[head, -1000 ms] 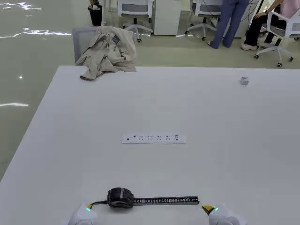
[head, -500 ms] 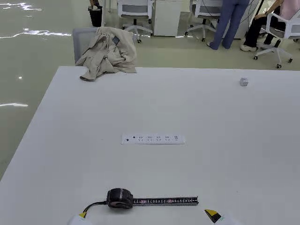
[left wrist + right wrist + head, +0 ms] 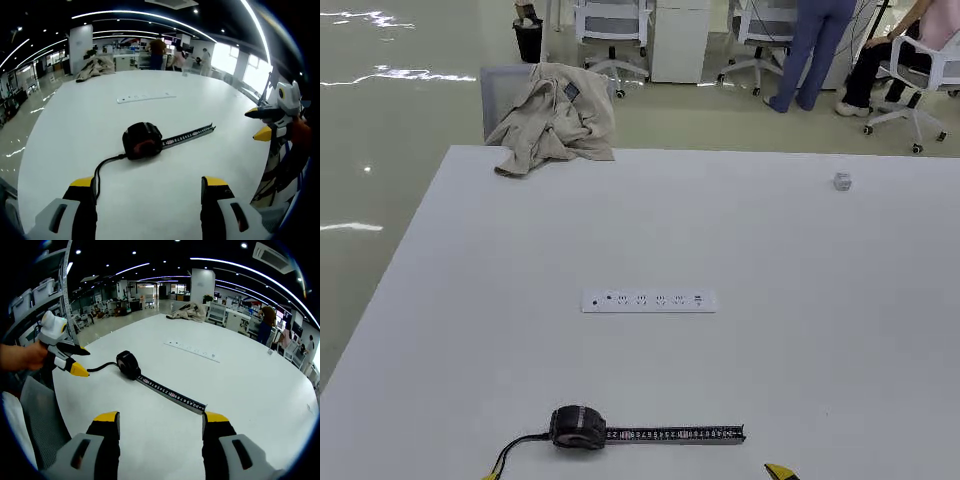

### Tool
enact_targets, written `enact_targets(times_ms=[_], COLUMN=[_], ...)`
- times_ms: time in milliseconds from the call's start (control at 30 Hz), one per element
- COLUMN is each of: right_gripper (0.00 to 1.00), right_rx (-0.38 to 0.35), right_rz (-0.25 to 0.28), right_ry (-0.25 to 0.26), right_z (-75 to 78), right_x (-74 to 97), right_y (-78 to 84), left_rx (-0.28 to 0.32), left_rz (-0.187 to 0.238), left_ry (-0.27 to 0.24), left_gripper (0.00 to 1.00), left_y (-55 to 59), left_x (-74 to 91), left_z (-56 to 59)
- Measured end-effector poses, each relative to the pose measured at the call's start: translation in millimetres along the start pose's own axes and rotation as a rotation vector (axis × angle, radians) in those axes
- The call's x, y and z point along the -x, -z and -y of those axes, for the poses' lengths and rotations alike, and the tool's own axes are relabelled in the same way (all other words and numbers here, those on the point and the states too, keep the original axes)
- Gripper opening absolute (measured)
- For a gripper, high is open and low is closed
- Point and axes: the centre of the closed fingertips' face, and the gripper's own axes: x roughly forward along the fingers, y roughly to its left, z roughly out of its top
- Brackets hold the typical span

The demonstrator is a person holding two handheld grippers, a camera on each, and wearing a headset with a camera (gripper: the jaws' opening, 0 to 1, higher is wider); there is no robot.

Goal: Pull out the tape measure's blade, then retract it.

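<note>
One tape measure [image 3: 578, 427] on the desk [image 3: 800, 260], on the near side of the power strip [image 3: 649, 301] and well apart from it, with its case [image 3: 142, 141] level with the strip's left end. One blade [image 3: 675, 434] already out, lying flat and parallel to the power strip, tip a little past the strip's right end. One black strap [image 3: 520, 445] trailing from the case, away from the strip. Two tools: left tool [image 3: 148, 182] released, jaws wide, empty, farther from the power strip than the case; right tool [image 3: 161, 416] likewise released and empty, facing the blade's tip end. Likely compact and fairly weighty at the case, hard-shelled and a bit slick, so clamp across the flat sides. Probably thin, springy and sharp-edged along the blade, prone to whip on return; pinch at the tip, not the edges, and feed back slowly. One power strip, and one beige jacket [image 3: 552, 118] beyond it.
</note>
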Motion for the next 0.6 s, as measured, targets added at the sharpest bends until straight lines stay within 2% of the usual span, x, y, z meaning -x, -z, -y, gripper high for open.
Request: enact_targets(times_ms=[167,333,600], right_gripper=[0.74,0.79,0.85], right_rx=[-0.002,0.001,-0.02], right_rz=[-0.009,-0.03,-0.04], right_ry=[-0.003,-0.006,0.005], right_z=[-6.3,-11.1,-11.4], right_x=[4.9,5.4,8.9], right_y=[2.2,9.8,15.3], left_rx=[0.015,0.018,0.049], left_rz=[-0.006,-0.015,-0.024], left_ry=[-0.011,-0.009,-0.04], left_gripper=[0.87,0.89,0.96], left_y=[1.5,2.8,4.3], left_x=[3.4,6.3,9.8], left_z=[2.0,9.0,7.5])
